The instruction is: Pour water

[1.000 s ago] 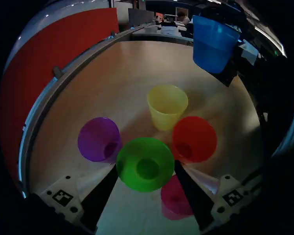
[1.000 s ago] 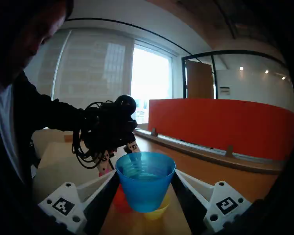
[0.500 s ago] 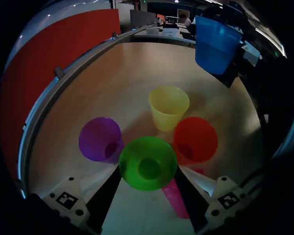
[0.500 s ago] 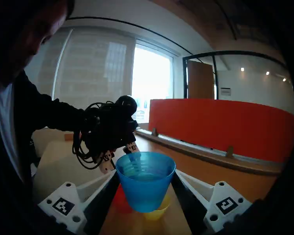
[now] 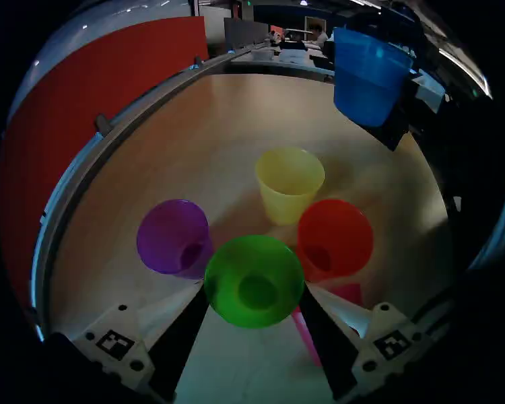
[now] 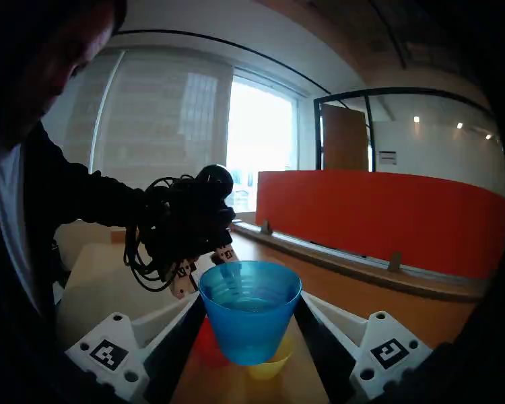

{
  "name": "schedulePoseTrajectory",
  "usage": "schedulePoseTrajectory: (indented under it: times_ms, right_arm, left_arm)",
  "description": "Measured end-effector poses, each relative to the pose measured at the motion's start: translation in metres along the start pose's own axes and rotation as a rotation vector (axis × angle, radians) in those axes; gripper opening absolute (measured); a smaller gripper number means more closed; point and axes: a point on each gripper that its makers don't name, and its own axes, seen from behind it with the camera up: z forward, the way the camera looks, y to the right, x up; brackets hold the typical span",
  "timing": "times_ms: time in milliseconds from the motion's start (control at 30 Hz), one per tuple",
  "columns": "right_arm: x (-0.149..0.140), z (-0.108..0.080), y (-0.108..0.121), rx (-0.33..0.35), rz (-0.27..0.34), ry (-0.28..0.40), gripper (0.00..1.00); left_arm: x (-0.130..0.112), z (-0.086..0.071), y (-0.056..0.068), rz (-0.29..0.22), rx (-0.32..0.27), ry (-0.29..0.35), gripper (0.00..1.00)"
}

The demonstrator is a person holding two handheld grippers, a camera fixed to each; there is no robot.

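Note:
My left gripper (image 5: 252, 291) is shut on a green cup (image 5: 254, 279), which I look into from above; it seems held above the wooden table (image 5: 212, 128). Beyond it stand a purple cup (image 5: 172, 237), a yellow cup (image 5: 289, 183) and a red cup (image 5: 334, 238). A magenta cup (image 5: 350, 294) is partly hidden under the green one. My right gripper (image 6: 250, 299) is shut on a blue cup (image 6: 250, 313) holding water, upright, high over the red cup (image 6: 209, 345) and yellow cup (image 6: 269, 367). The blue cup (image 5: 368, 74) hangs at the upper right in the left gripper view.
A red partition (image 5: 84, 101) with a grey rail (image 5: 97, 151) runs along the table's left side. In the right gripper view a person in a dark sleeve (image 6: 71, 195) holds the left gripper (image 6: 185, 229), trailing black cables. Bare tabletop lies beyond the yellow cup.
The left gripper with the green cup has shifted slightly, so the magenta cup below now peeks out further right. The blue cup has stayed upright and nearly still.

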Motion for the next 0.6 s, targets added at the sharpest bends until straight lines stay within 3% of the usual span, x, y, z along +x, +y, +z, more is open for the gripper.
schedulePoseTrajectory:
  times_ms: [600]
  right_arm:
    - [0.0019,-0.0007,0.0007,-0.005,-0.005,-0.003,0.89]
  left_arm:
    - [0.0066,-0.0093,-0.0072,-0.021,0.032,0.054,0.87]
